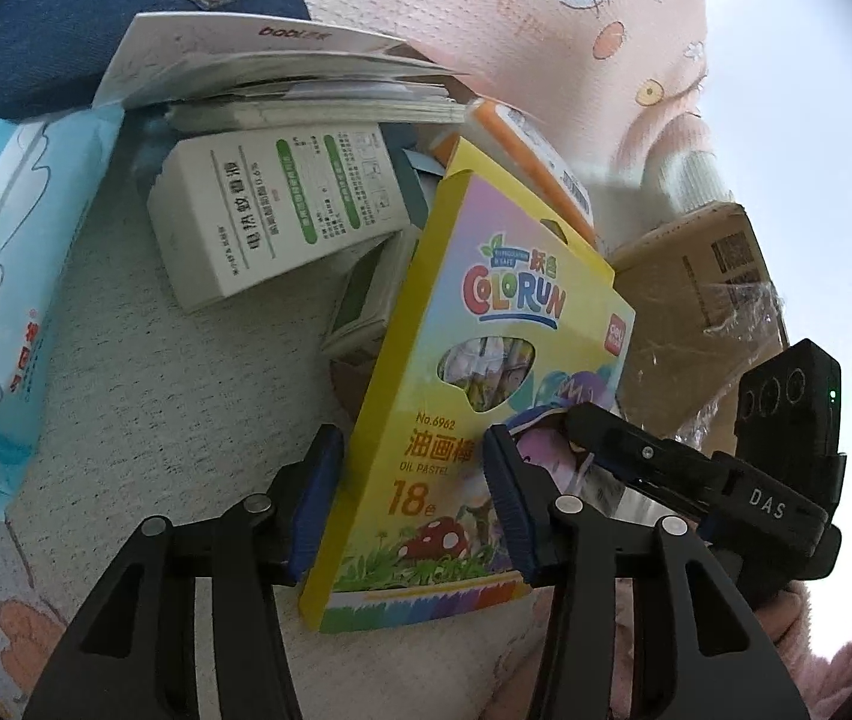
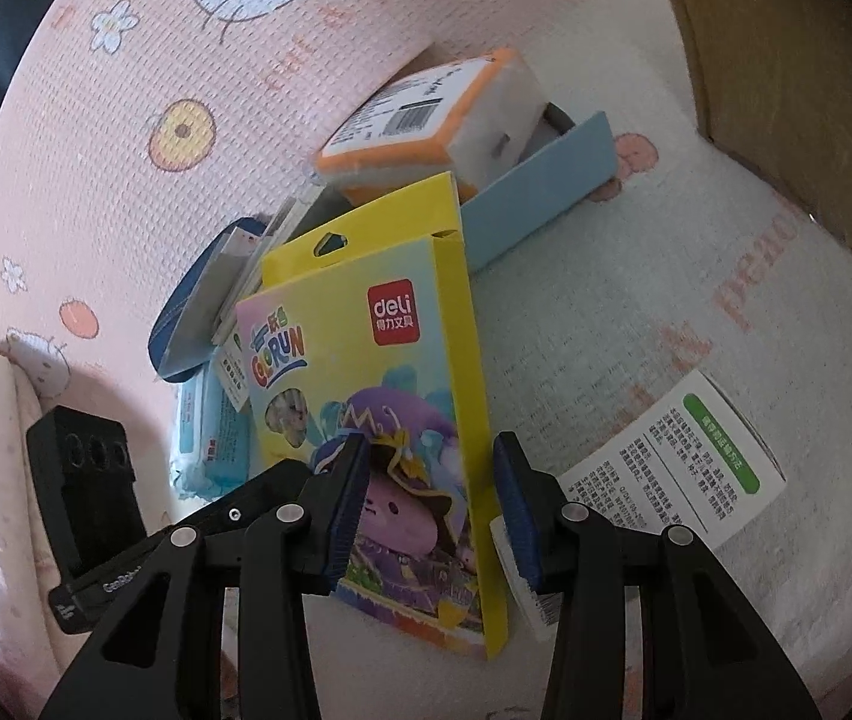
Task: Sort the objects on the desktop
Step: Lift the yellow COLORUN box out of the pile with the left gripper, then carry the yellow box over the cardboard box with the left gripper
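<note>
A yellow oil pastel box point(image 1: 474, 396) stands tilted on the patterned cloth, and it also shows in the right wrist view point(image 2: 378, 420). My left gripper point(image 1: 414, 498) is open with its blue pads either side of the box's lower part. My right gripper point(image 2: 432, 510) is open around the same box from the other side; whether any pad touches the box I cannot tell. Behind it lie a white and green box point(image 1: 276, 210), a booklet point(image 1: 282, 60), an orange-edged box point(image 2: 426, 120) and a blue tissue pack point(image 1: 0, 300).
A cardboard box point(image 1: 702, 312) with clear tape stands at the right, and it also shows in the right wrist view point(image 2: 786, 60). A denim pouch point(image 1: 96, 18) lies at the back left. A light blue box point(image 2: 540, 192) and a white leaflet box point(image 2: 672, 474) lie near the pastel box.
</note>
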Motion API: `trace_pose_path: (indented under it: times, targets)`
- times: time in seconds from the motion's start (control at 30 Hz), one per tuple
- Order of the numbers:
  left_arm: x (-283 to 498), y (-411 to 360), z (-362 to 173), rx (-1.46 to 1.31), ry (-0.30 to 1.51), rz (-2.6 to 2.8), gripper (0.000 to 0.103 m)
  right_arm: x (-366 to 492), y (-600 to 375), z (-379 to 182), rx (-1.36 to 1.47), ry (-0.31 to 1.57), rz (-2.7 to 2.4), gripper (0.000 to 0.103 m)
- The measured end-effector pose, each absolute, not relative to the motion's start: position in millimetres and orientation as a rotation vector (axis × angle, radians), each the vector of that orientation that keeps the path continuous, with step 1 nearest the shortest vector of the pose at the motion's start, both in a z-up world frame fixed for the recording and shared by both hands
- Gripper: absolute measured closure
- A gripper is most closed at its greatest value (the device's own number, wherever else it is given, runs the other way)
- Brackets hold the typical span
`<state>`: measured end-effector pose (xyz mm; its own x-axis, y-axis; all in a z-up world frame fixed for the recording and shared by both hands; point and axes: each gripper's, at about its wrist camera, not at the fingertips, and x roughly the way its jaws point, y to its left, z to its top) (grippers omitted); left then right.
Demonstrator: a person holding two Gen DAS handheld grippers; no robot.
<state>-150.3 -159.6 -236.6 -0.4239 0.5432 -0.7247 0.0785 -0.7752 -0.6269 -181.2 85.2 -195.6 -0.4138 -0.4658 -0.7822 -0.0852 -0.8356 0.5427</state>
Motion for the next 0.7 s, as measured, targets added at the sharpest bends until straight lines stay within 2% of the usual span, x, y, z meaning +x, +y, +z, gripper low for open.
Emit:
trace_pose_path:
  times: [0.23, 0.43, 0.7]
  targets:
    - [-147.5, -160.9, -218.1, -1.464, -0.935, 2.356, 0.064, -183.7, 88.6, -195.1, 1.525, -0.793, -2.327, 0.064]
    - [-152.9, -163.2, -199.2, -1.425, -0.976, 2.324, 0.065, -185.3, 88.6, -167.2, 1.439, -0.733, -2.392, 0.067]
    - [-161.3, -142.0, -141.0, -1.261, -0.966, 2.382, 0.065, -189.4, 107.6, -102.0, 1.249, -0.71, -2.482, 0.068]
